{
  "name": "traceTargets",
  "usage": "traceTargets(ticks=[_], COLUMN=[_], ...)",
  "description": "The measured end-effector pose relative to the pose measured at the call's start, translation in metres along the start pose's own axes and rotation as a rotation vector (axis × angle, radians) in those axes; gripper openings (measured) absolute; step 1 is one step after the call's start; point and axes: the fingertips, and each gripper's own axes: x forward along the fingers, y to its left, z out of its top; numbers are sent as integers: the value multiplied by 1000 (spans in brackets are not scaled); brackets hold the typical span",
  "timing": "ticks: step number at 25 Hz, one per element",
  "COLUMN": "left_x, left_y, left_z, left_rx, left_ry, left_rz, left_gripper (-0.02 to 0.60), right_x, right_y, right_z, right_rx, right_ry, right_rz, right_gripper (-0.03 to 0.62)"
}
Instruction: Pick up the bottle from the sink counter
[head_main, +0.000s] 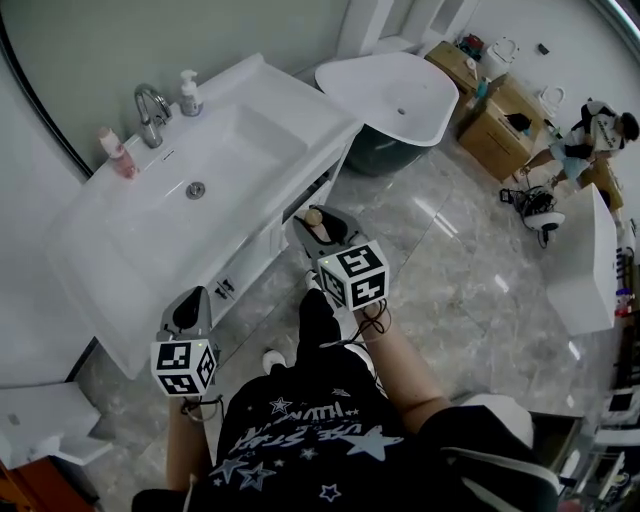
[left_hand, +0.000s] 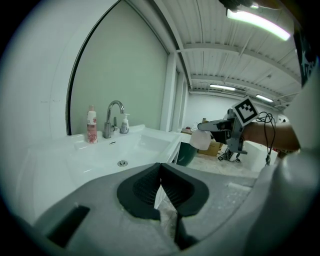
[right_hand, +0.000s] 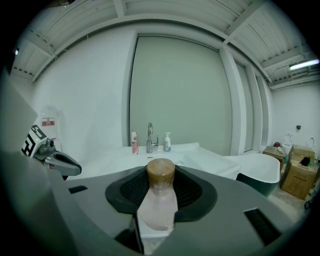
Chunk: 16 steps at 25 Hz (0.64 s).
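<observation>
Bottle (right_hand: 160, 202): translucent pale pink, brown cap, possibly wood
Pose: roughly upright, cap on
Place: lower centre of right gripper view, clamped in right gripper (right_hand: 160, 186)

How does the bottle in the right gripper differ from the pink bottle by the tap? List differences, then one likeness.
Place: the held bottle sits between the right gripper's jaws, off the sink; the pink bottle stands on the counter beside the tap.
Cap: the held bottle's is brown; the pink bottle's is pale.
Body: the held bottle is nearly clear; the pink bottle is strongly pink.
Both are small, capped bottles.
</observation>
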Motion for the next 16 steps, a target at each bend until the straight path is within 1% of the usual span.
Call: traceTargets(ticks=[7,16], left_x=[-4,-11], left_y=[-11,-11], left_z=[-6,-5], left_rx=[23,30], left_ry=[8,7], left_rz=[-28,-27], left_gripper=[18,18], right_x=[-15,-21], right_y=[-1,-2], right_z=[-11,-12], right_rx=[-1,3], right_ry=[9,10], right_rz=[-29,-39], right_gripper=[141,141])
